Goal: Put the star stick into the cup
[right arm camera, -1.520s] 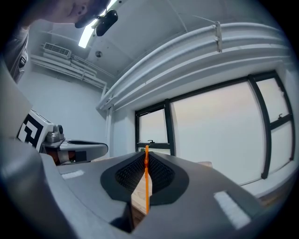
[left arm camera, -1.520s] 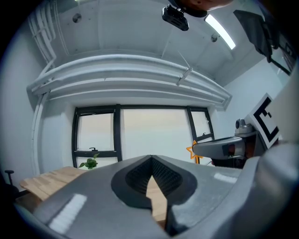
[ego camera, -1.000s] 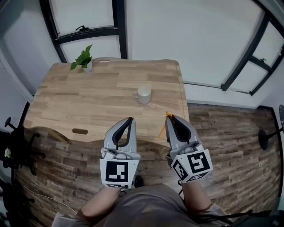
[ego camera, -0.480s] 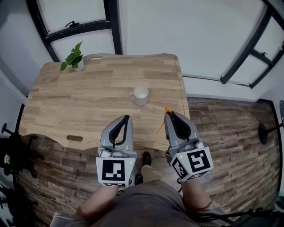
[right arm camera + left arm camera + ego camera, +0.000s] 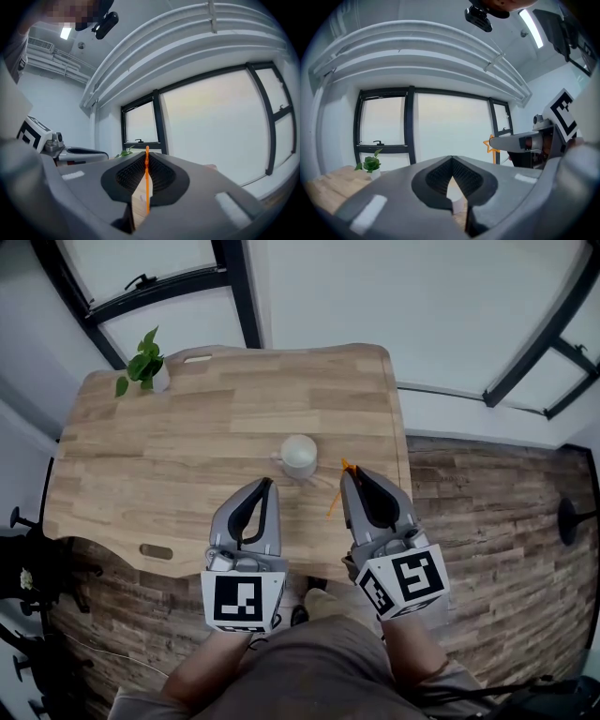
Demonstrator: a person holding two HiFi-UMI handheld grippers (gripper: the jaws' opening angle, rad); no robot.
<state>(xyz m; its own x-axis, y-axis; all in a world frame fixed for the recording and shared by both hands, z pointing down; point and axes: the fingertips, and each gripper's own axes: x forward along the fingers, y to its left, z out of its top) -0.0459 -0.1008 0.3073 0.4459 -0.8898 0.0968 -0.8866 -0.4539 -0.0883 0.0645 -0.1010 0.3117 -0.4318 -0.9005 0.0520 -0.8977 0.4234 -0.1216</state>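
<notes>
A white cup [image 5: 299,456] stands upright on the wooden table [image 5: 187,446]. My right gripper [image 5: 346,473] is just right of the cup and shut on the orange star stick [image 5: 335,504]. The stick runs between the jaws [image 5: 147,187], with its star end past the tips; the left gripper view shows the star [image 5: 490,144]. My left gripper [image 5: 266,484] sits just in front of the cup, shut with nothing in it. A sliver of the white cup [image 5: 459,206] shows through its jaw gap.
A small potted plant [image 5: 141,367] stands at the table's far left corner. A slot handle [image 5: 157,551] is cut near the front left edge. The table's right edge [image 5: 403,446] lies close beside my right gripper, with wood floor [image 5: 497,549] beyond.
Both grippers have come forward from the table's front edge to over the tabletop, closing in on the cup. The stick stays held in the right gripper.
</notes>
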